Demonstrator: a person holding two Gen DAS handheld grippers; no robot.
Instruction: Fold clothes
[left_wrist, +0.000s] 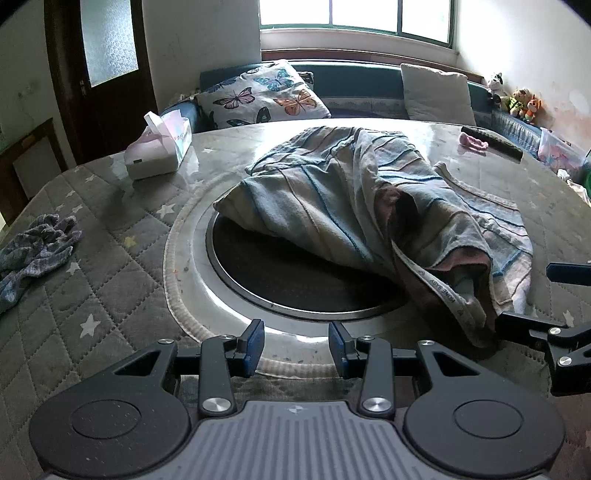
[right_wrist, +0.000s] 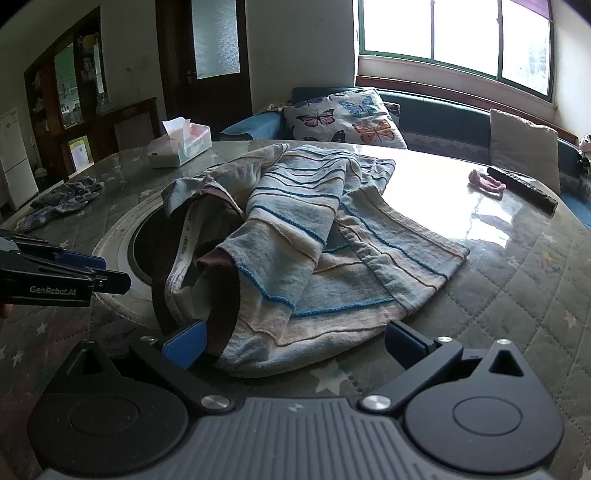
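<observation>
Presently:
Striped garment (right_wrist: 295, 236): crumpled on round table (right_wrist: 517, 280).
Left gripper (left_wrist: 295, 347): jaws apart, empty.
Right gripper (right_wrist: 295, 341): jaws wide, straddling hem.

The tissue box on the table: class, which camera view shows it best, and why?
The left wrist view: the tissue box sits nearer and larger there, with its top, a tissue sticking up and two sides plain to see. The right wrist view shows the same box farther off and smaller, behind the striped garment, with a tissue sticking up.
</observation>
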